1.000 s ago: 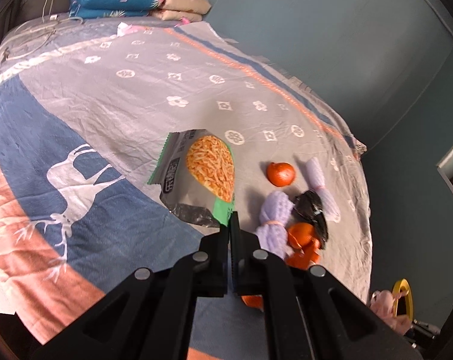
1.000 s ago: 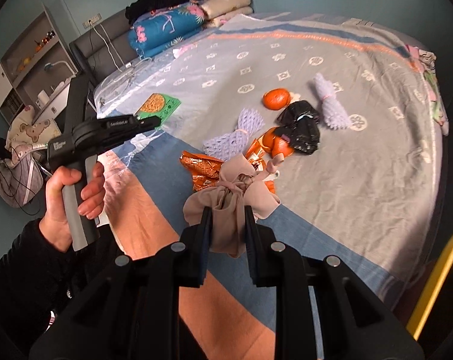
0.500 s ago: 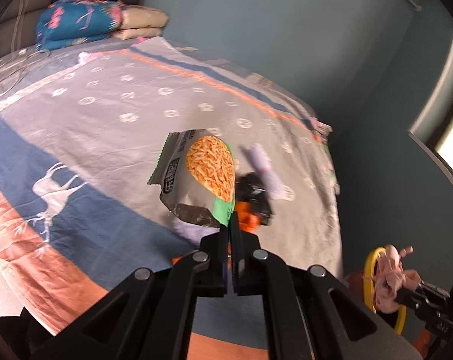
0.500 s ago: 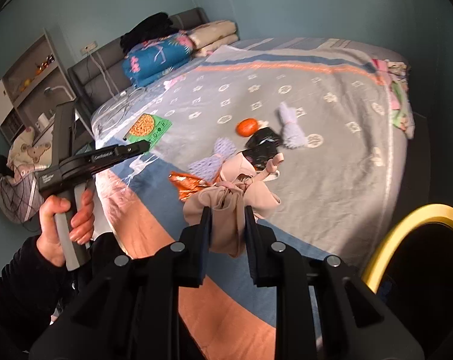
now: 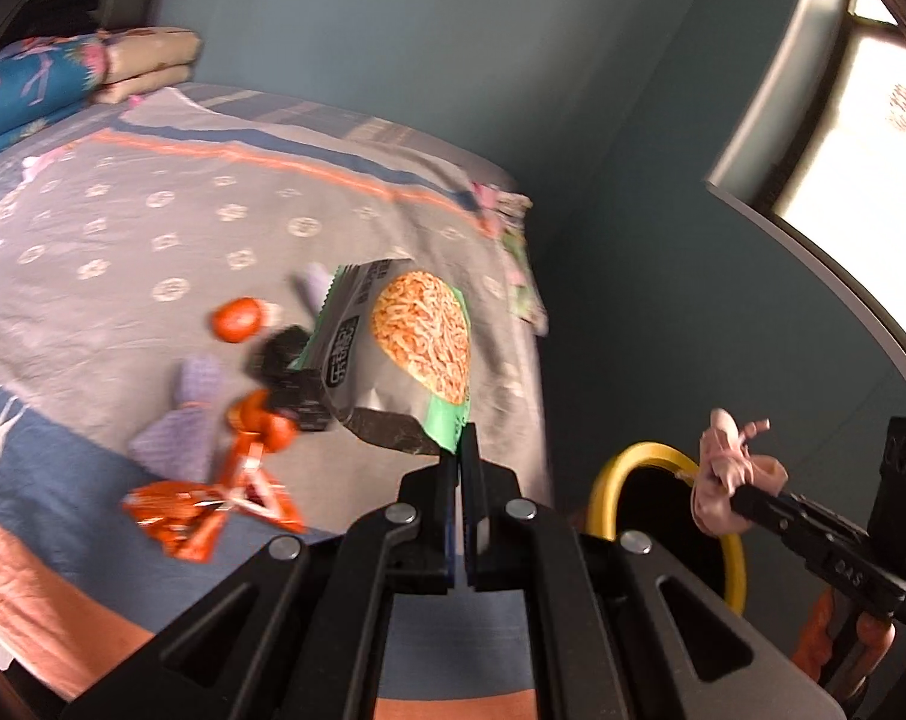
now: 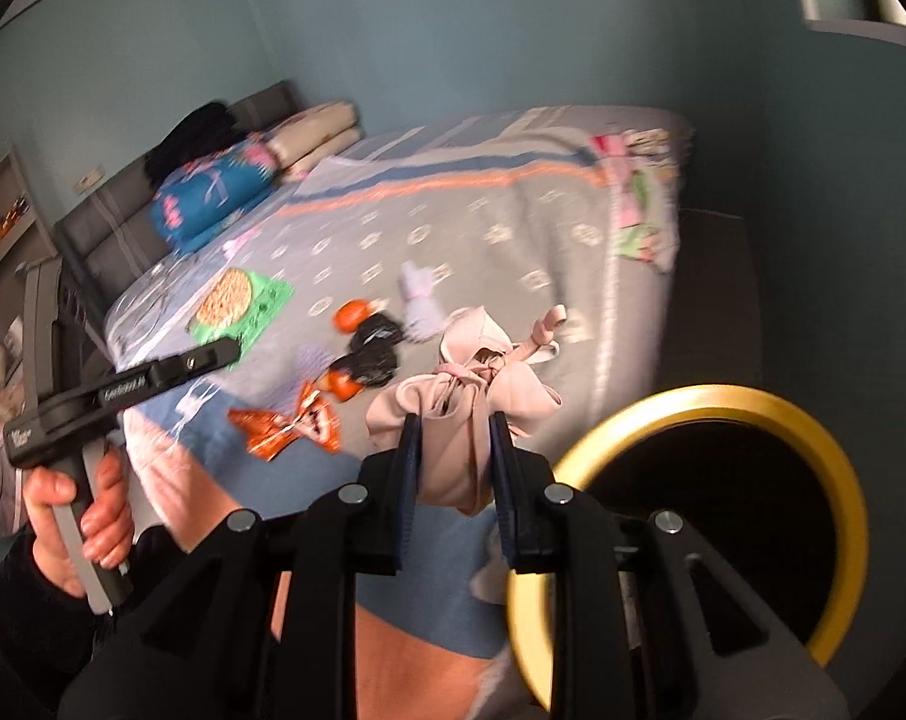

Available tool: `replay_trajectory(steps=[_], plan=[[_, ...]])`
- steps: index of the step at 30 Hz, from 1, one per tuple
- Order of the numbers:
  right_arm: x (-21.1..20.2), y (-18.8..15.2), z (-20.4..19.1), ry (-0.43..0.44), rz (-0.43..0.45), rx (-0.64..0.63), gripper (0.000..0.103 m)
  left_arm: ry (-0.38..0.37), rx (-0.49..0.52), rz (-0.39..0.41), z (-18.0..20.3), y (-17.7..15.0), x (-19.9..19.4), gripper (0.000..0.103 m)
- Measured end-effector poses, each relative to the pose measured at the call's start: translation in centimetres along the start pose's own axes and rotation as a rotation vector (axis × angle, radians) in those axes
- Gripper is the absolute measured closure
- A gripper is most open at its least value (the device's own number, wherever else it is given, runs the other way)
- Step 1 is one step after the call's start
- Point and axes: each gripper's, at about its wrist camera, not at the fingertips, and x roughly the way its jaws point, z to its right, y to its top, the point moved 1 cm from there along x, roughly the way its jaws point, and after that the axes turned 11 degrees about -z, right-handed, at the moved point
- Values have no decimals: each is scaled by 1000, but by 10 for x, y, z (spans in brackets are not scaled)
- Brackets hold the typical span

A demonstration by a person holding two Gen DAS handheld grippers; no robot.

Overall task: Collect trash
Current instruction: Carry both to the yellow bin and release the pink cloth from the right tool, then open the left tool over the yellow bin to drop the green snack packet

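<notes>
Green-edged snack packet [image 5: 402, 354] stands upright from left jaws, long axis vertical.

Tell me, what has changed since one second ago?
Both hand-held grippers swung from the bed toward the yellow-rimmed bin. The right one still clamps the pink bag, the left the noodle packet. The remaining litter stayed on the bed.

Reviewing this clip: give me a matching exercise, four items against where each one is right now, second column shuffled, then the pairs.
Items:
1. snack bag
2. pink cloth
3. tangerine
4. bin

Places:
A. lying on the bed
B. pinched in the left gripper
C. on the floor beside the bed
D. clamped in the right gripper

Pairs: 1-B, 2-D, 3-A, 4-C
</notes>
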Motion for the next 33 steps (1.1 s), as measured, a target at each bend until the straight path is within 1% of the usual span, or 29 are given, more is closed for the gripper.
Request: replay_trajectory(steps=[5, 10, 14, 16, 19, 23, 25, 26, 28, 29, 30, 31, 33], plan=[[-22, 1, 33, -58, 50, 60, 80, -52, 55, -53, 37, -2, 18, 102], [-39, -1, 67, -90, 90, 128, 79, -95, 123, -101, 75, -15, 33, 102], [-43, -3, 84, -111, 95, 151, 79, -126, 164, -139, 98, -28, 42, 102], [-40, -6, 91, -136, 84, 160, 82, -140, 182, -161, 109, -33, 49, 102], [-41, -9, 99, -145, 85, 180, 82, -173, 201, -198, 121, -37, 61, 102], [-50, -13, 112, -173, 122, 219, 82, -192, 253, -237, 142, -45, 76, 101], [-60, -15, 119, -199, 157, 240, 82, -203, 273, -256, 151, -46, 83, 101], [-64, -15, 122, -209, 175, 250, 82, -216, 283, -269, 155, -48, 85, 99], [-73, -17, 126, -223, 202, 259, 81, -230, 295, -285, 163, -50, 90, 86], [-76, -17, 127, -232, 211, 261, 81, -236, 299, -286, 166, -51, 91, 69], [-78, -17, 128, -240, 221, 262, 77, -240, 303, -280, 168, -53, 91, 51], [-79, -17, 129, -243, 228, 263, 68, -236, 309, -266, 168, -54, 90, 46], [-78, -16, 129, -248, 238, 264, 62, -217, 321, -247, 165, -57, 87, 37]])
